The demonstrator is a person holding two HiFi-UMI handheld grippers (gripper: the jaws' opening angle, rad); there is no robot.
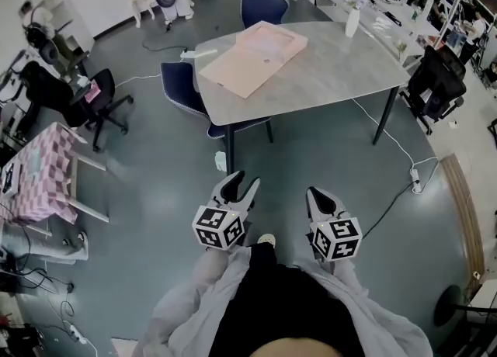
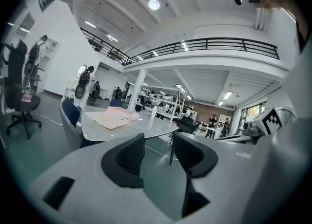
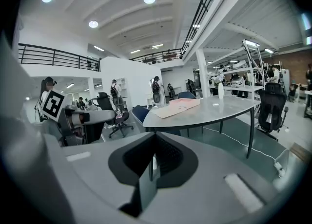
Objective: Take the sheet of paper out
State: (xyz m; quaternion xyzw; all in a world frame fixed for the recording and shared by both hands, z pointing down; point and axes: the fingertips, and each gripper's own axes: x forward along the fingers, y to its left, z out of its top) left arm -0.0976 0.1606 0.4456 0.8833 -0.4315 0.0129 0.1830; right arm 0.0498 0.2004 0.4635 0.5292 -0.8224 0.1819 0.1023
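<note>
A flat pink-beige folder point(image 1: 252, 57) lies on the grey table point(image 1: 349, 68), with what looks like a lighter sheet on top of it. It also shows far ahead in the left gripper view point(image 2: 114, 117) and the right gripper view point(image 3: 178, 107). Both grippers hang over the floor in front of the person, well short of the table. My left gripper point(image 1: 242, 183) point(image 2: 158, 142) is open, with nothing between its jaws. My right gripper point(image 1: 314, 191) point(image 3: 155, 138) has its jaws together and holds nothing.
A white bottle point(image 1: 352, 22) stands at the table's far right edge. Blue chairs point(image 1: 182, 88) point(image 1: 262, 2) sit at the table's left and far sides. Black office chairs point(image 1: 439, 80) point(image 1: 97, 99) stand to the right and left. A cable and power strip point(image 1: 415, 177) lie on the floor.
</note>
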